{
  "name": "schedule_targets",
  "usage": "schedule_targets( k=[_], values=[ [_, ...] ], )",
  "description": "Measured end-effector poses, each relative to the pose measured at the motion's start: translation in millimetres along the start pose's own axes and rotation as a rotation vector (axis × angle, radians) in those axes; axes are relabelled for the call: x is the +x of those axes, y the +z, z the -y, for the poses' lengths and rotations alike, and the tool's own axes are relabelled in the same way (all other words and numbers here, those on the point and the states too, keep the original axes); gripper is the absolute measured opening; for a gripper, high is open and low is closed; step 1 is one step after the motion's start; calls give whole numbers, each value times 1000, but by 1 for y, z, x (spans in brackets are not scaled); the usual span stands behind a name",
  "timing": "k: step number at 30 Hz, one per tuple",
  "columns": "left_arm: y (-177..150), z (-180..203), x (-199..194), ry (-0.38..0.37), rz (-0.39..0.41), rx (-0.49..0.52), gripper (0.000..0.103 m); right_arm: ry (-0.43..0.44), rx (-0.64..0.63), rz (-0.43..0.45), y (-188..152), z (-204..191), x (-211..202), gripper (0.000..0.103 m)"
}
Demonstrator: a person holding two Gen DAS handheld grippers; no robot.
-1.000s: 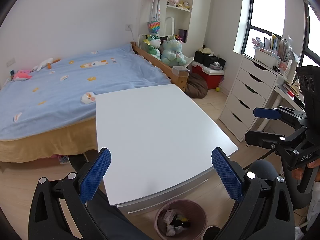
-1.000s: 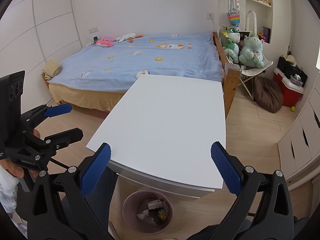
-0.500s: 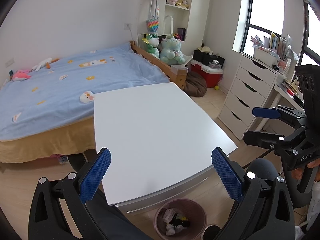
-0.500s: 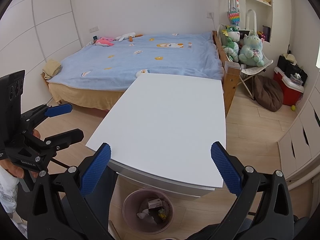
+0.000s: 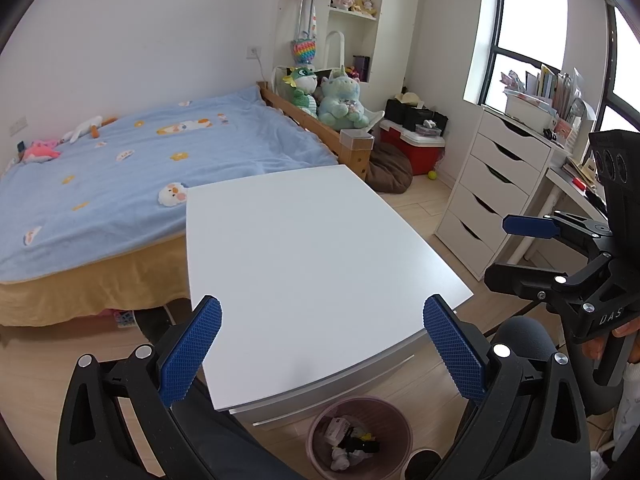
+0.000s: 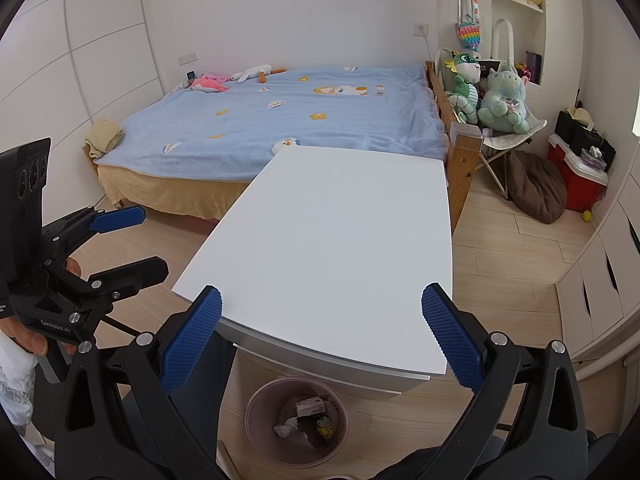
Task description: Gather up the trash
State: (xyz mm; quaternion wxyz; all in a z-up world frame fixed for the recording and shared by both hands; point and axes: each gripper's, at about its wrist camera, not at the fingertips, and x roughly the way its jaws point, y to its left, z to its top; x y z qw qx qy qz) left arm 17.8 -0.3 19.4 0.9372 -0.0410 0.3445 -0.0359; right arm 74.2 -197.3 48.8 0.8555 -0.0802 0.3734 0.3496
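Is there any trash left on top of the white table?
No, the white table shows only a bare top in the right wrist view, while the scraps lie in the pink bin on the floor below its near edge.

One white table (image 5: 312, 256), one pink bin (image 6: 256, 412), one bed (image 6: 280, 120) — two green plush toys (image 6: 486, 92), two grippers (image 5: 322, 354).

"DAS" on right claw (image 5: 560, 256).
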Motion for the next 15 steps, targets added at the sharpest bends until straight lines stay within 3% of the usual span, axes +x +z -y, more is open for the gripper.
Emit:
schedule_targets(
  k=[6,15],
  values=[
    [-2,1,0,-5,3,0,97,1,1,-1,0,1,0,98],
    [-2,3,0,59,2,38,97,0,1,-7,-3,1,1,98]
  ],
)
